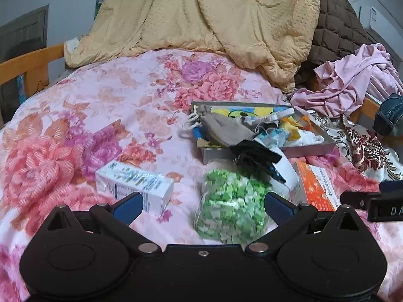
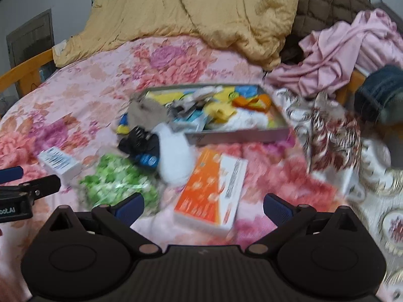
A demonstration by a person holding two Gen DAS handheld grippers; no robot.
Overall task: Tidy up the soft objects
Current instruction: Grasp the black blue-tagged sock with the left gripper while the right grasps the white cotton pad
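Here both grippers (image 1: 203, 207) (image 2: 203, 207) hover spread above the bedspread (image 1: 105, 95).

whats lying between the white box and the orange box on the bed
The clear bag of green and white bits lies between the white box and the orange box; the left wrist view shows it best.

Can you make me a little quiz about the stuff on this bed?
1. True or false: the left gripper is open and holds nothing.
2. Which thing lies nearest in front of the right gripper? A) the orange box B) the pink clothes C) the yellow quilt
3. Fill in: the grey pouch hangs over the edge of the grey ____.

Key: 1 true. 2 A. 3 tray.
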